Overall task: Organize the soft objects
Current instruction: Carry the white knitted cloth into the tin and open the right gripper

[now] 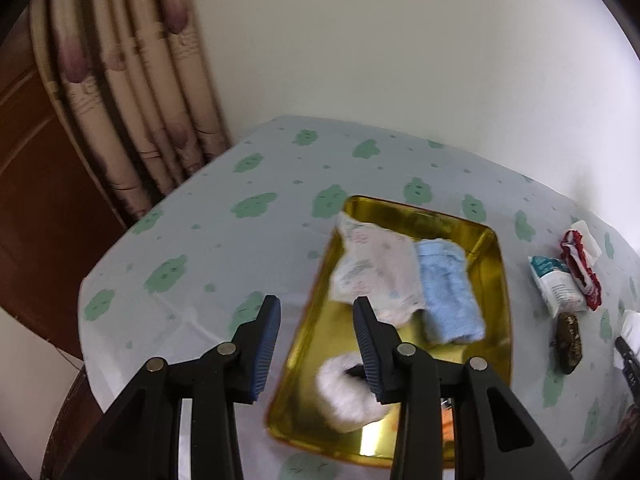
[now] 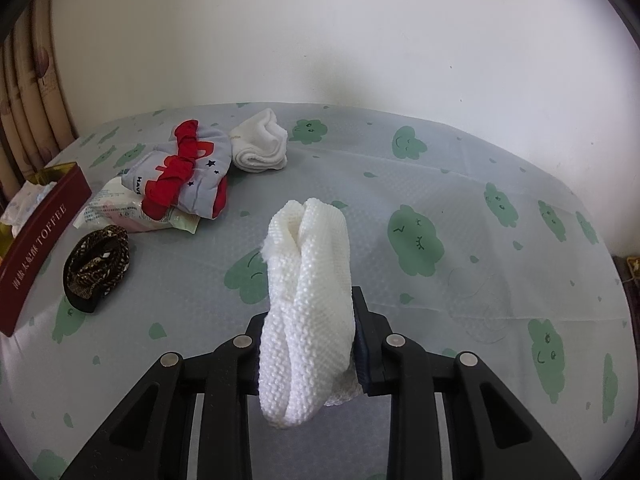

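My left gripper (image 1: 316, 312) is open and empty, above the near left edge of a gold tin tray (image 1: 502, 280). In the tray lie a white printed cloth (image 1: 372, 268), a folded light blue towel (image 1: 448, 292) and a fluffy white ring (image 1: 344, 396). My right gripper (image 2: 308, 320) is shut on a folded white knitted cloth (image 2: 308, 280) and holds it above the table. On the table, in the right wrist view, lie a grey and red garment (image 2: 188, 168), a white sock bundle (image 2: 262, 142), a tissue pack (image 2: 116, 204) and a dark patterned hair band (image 2: 96, 268).
The table has a pale cover with green cloud prints (image 2: 416, 240). The tray's red side (image 2: 40, 248) reads TOFFEE at the left of the right wrist view. A curtain (image 1: 132, 100) hangs behind the table's far left corner. A white wall (image 2: 320, 32) stands behind.
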Demonstrator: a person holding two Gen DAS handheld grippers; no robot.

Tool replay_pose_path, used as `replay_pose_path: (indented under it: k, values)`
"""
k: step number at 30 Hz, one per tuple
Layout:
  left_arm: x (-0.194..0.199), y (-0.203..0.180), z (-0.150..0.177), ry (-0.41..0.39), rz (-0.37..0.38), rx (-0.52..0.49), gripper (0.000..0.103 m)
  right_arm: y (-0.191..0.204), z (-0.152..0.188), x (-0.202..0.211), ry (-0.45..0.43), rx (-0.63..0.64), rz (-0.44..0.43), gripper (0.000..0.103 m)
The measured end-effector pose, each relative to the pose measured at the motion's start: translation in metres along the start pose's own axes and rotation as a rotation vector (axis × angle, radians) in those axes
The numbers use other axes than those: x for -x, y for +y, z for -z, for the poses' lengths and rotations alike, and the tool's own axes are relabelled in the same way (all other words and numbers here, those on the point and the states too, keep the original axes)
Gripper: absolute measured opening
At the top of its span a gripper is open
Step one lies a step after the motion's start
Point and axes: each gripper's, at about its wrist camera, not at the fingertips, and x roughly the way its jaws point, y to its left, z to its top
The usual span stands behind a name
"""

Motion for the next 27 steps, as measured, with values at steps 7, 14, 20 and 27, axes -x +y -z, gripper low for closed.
replay_pose_path:
  k: [7,14,20,27]
  values:
    - [0.003,0.036,0.017,-0.025,-0.046,0.067,0.04,0.006,0.0,0.0,0.002,0.029,0.028,0.024]
    - [-0.007,0.066,0.03,-0.01,-0.084,0.14,0.04,0.013,-0.008,0.004,0.011,0.022,0.056,0.022]
    - [-0.015,0.084,0.045,0.003,-0.089,0.197,0.041,0.036,-0.028,0.024,-0.026,0.037,0.032,0.022]
    - [-0.017,0.097,0.053,-0.015,-0.113,0.224,0.041,0.091,-0.048,0.047,-0.055,0.104,-0.071,0.022]
